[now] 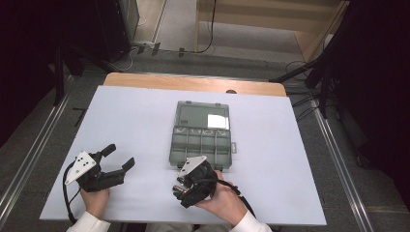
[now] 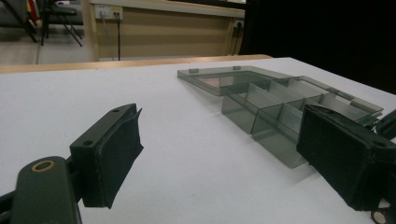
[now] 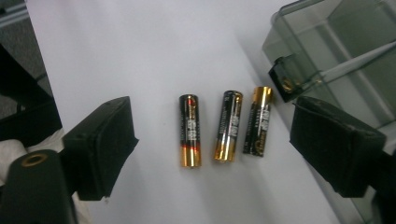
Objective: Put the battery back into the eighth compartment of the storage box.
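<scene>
Nearest to us, at the front edge of the white table (image 1: 135, 121), we hold a gripper in each hand. Our left gripper (image 1: 118, 157) rests low on the left side of the table, jaws spread wide and holding nothing; in the left gripper view its two black pads (image 2: 114, 158) stand well apart with bare table between them. Our right gripper (image 3: 215, 140) sits just before the near edge of the box, tipped downward under its grey plate. In the right gripper view its jaws are also parted and empty, and between them three batteries lie side by side on the table: the left battery (image 3: 189, 130), the middle battery (image 3: 228, 126) and the right battery (image 3: 258, 121). All three are black and gold and lie roughly parallel, close together but not clearly touching. None is touched by a pad.

Just beyond the batteries stands the smoky clear organizer box (image 1: 202, 145), near the middle of the table. Its tray is split into several narrow compartments, which look empty. Farther on, its lid (image 1: 202, 115) lies open and flat on the table, hinged at the far side of the tray, with a white label on it.

Beyond the table's wooden far edge we see grey floor and cables.
</scene>
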A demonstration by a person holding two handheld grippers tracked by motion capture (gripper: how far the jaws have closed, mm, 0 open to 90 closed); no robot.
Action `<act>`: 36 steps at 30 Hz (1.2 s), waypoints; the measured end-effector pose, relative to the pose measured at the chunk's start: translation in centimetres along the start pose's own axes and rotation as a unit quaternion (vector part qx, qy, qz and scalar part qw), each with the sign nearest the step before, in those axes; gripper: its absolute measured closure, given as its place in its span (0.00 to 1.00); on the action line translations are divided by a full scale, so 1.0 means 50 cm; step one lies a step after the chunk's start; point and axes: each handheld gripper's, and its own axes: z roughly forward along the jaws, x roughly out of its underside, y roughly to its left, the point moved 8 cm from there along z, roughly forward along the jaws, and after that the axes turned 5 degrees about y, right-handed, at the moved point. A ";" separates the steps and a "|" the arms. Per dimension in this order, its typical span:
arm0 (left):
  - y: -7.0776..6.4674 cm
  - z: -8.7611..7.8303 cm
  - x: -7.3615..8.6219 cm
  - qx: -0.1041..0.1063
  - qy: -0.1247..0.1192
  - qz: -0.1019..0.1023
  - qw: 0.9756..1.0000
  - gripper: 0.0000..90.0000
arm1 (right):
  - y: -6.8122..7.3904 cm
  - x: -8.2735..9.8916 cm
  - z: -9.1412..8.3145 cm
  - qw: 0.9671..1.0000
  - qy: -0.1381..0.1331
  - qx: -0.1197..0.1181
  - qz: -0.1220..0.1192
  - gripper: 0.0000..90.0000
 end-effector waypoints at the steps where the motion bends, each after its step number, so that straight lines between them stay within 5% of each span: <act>1: 0.000 0.000 0.000 0.001 0.000 0.000 1.000 0.15 | 0.004 -0.001 0.002 1.000 0.008 -0.005 -0.004 0.24; 4: -0.001 0.000 0.000 0.002 0.000 0.001 1.000 0.15 | 0.016 -0.003 0.010 0.999 0.035 -0.024 -0.010 0.32; 11: -0.002 -0.001 -0.001 0.002 -0.002 -0.001 1.000 0.15 | 0.028 -0.009 0.028 0.996 0.079 -0.027 -0.029 0.43; 18: -0.002 -0.001 -0.001 0.002 -0.003 -0.004 1.000 0.15 | 0.034 -0.011 0.049 0.989 0.142 -0.030 -0.030 0.61; 23: -0.001 -0.001 -0.002 0.003 -0.004 -0.010 1.000 0.15 | 0.037 -0.002 0.066 0.983 0.184 -0.009 -0.025 0.80; 24: -0.001 -0.001 -0.003 0.003 -0.005 -0.010 1.000 0.15 | 0.038 -0.003 0.065 0.983 0.185 -0.010 -0.020 0.86; 31: -0.003 -0.002 -0.002 0.007 -0.005 -0.007 1.000 0.15 | 0.036 -0.005 0.064 0.983 0.184 -0.006 -0.006 0.87; 36: -0.004 -0.002 -0.002 0.008 -0.004 -0.007 1.000 0.15 | 0.030 -0.015 0.055 0.987 0.159 -0.009 0.010 0.87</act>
